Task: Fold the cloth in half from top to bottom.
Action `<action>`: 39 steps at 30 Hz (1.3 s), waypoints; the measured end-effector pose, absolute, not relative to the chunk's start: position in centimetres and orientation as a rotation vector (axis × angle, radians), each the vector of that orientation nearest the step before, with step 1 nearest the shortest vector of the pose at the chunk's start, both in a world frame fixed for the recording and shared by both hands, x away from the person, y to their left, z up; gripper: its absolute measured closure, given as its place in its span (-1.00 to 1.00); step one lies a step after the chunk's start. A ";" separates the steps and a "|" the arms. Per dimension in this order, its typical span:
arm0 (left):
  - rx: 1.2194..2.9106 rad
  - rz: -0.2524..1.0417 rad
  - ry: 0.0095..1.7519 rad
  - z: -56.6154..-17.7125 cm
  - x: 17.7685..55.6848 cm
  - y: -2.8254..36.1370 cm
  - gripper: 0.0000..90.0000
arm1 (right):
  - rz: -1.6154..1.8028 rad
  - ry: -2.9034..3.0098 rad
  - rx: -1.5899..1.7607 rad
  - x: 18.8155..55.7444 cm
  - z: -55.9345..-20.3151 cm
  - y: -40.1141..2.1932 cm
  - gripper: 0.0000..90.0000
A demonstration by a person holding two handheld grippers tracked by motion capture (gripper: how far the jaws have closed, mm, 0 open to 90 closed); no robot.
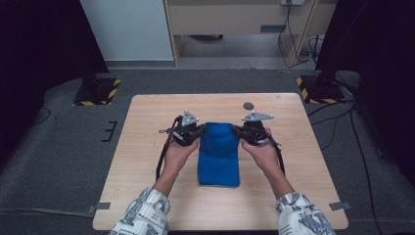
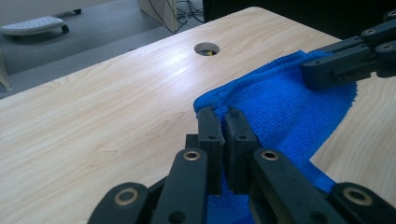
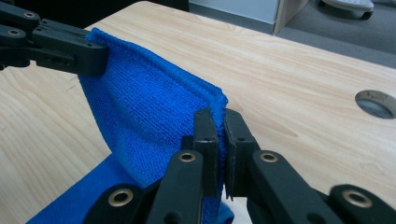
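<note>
Towel [image 1: 218,155], blue terry, lies lengthwise on the table [image 1: 147,196] between the two hands, near end flat on the wood, far end lifted off it. Left gripper [image 1: 196,132] pinches the far left corner; right gripper [image 1: 239,131] pinches the far right corner. Both sit at about the same level, just beside the cloth's edges.

Left gripper view: jaws closed down to a narrow slit, with the towel's [image 2: 280,107] corner edge caught between the pads. Across the cloth, the right gripper [image 2: 327,70] clamps the opposite corner.

Right gripper view: jaws likewise nearly together, hemmed edge of the towel [image 3: 140,112] standing upright between them. Left gripper [image 3: 88,58] bites the other corner at upper left. Cloth hangs between the two grips with a slight sag and runs down to the tabletop.

Cable hole [image 1: 248,105] in the table lies just beyond the right gripper, apart from the towel.
</note>
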State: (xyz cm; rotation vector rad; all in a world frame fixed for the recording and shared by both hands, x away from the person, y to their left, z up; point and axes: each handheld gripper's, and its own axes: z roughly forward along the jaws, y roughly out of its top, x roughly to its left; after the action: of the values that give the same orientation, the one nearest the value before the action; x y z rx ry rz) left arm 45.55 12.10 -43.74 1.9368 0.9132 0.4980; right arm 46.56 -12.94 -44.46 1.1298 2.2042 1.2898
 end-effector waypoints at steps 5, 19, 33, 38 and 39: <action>1.934 0.487 0.916 -44.1 45.1 12.1 0.92 | 1.299 2.210 1.123 46.0 -44.8 -13.2 0.91; 1.940 0.468 0.934 -44.9 44.1 12.8 0.89 | 1.318 2.235 1.095 44.8 -45.1 -12.8 0.92; 1.933 0.456 0.935 -45.4 43.7 13.2 0.84 | 1.340 2.250 1.086 44.5 -45.4 -12.6 0.92; 1.933 0.450 0.932 -45.7 43.4 13.2 0.83 | 1.352 2.248 1.091 44.3 -45.6 -12.7 0.92; 1.931 0.450 0.931 -45.7 43.4 13.2 0.83 | 1.356 2.247 1.092 44.3 -45.7 -12.8 0.92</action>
State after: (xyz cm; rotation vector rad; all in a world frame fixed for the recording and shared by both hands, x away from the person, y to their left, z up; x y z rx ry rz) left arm 43.36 13.18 -45.72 1.9313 0.9309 0.4503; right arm 44.26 -12.76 -45.65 1.0924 2.2470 1.3559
